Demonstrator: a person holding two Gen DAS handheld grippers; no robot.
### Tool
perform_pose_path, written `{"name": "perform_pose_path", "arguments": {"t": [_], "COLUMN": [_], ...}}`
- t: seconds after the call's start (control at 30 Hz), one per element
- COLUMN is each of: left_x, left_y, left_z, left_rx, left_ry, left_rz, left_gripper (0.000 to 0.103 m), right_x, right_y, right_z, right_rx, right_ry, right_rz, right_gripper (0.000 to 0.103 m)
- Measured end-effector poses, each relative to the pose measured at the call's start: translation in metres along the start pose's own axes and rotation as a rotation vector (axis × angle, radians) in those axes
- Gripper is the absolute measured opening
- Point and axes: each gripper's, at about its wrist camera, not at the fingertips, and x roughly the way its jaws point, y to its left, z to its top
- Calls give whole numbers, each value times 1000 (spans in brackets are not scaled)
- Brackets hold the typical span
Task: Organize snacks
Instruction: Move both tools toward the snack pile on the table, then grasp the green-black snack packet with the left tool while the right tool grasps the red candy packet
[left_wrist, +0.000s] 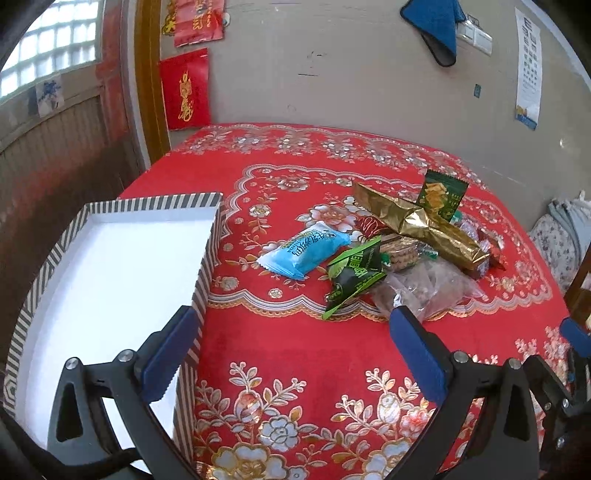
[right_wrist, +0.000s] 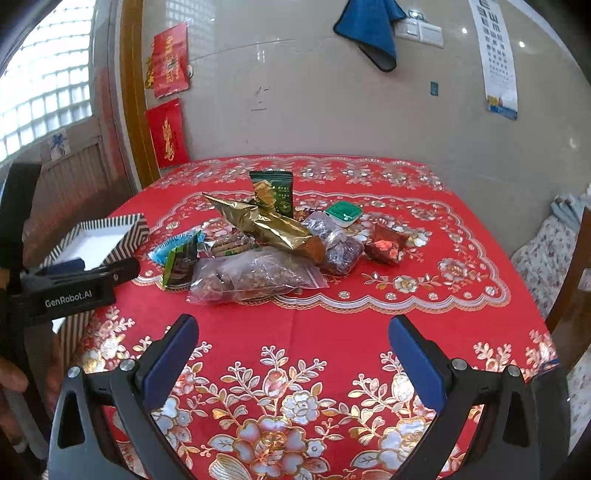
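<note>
A pile of snacks lies mid-table: a light blue packet (left_wrist: 304, 250), a dark green packet (left_wrist: 354, 275), a long gold foil bag (left_wrist: 417, 221), a clear zip bag of brown snacks (right_wrist: 255, 277), a green upright packet (right_wrist: 273, 192), a small red wrapped snack (right_wrist: 386, 245) and a green-lidded cup (right_wrist: 343, 213). A striped box with a white inside (left_wrist: 110, 266) sits at the table's left. My left gripper (left_wrist: 295, 332) is open and empty, its left finger over the box edge. My right gripper (right_wrist: 293, 339) is open and empty, in front of the pile.
The table has a red floral cloth (right_wrist: 332, 332) and stands against a tiled wall (right_wrist: 295, 92). A chair with flowered fabric (right_wrist: 546, 258) stands at the right. The left gripper's body (right_wrist: 74, 284) shows at the left of the right wrist view.
</note>
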Motion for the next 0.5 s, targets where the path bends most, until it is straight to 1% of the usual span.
{"name": "perform_pose_path", "arguments": {"t": [0.33, 0.5], "left_x": [-2, 1], "left_y": [-5, -7], "left_z": [-3, -4], "left_rx": [17, 24], "left_ry": [-7, 3], "left_rz": [-3, -7], "left_gripper": [103, 103], "right_x": [2, 4], "right_y": [-4, -4], "right_z": [0, -1], "right_rx": [7, 15], "right_ry": [8, 16], "right_rz": [-7, -5], "right_gripper": [103, 103]}}
